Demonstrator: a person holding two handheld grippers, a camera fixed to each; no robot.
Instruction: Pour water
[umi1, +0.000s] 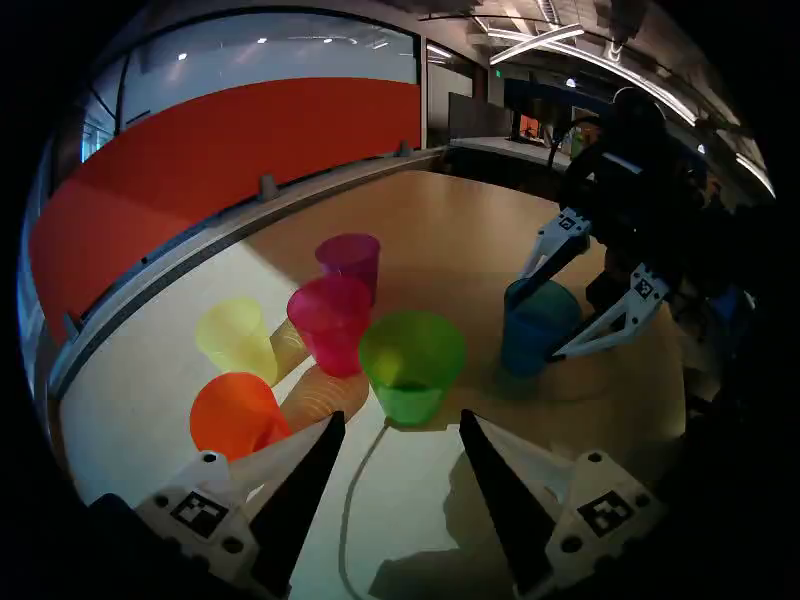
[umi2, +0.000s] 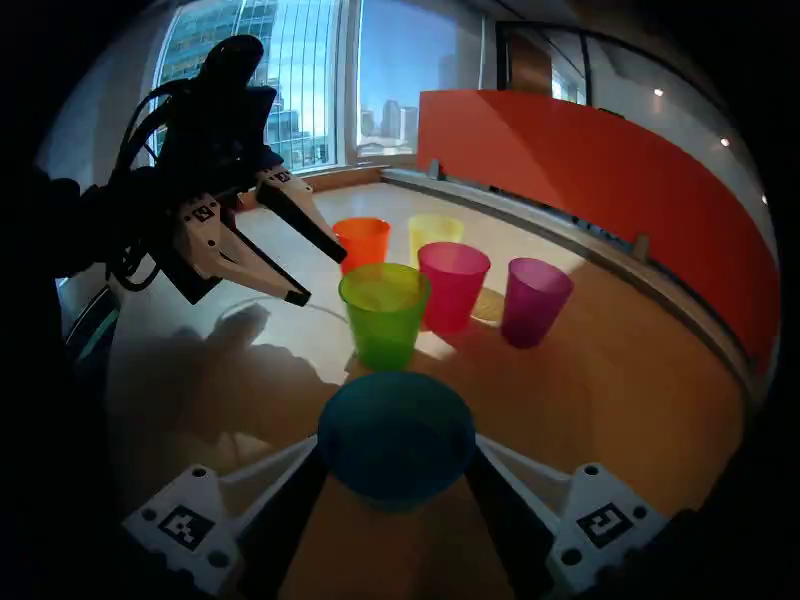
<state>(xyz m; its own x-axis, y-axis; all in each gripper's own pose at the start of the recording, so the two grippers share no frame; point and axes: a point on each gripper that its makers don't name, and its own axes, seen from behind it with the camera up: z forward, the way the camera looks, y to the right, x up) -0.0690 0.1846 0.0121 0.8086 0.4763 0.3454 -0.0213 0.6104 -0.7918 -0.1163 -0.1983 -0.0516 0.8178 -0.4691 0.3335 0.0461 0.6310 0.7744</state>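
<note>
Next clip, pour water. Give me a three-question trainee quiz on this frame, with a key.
1. True or false: the left gripper is shut on the green cup.
2. Which colour of cup sits between the right gripper's fingers? A orange, B blue, C yellow.
3. How many cups are in view?
Key: 1 false, it is open. 2 B, the blue cup. 3 six: orange cup, yellow cup, pink cup, purple cup, plus green and blue.
</note>
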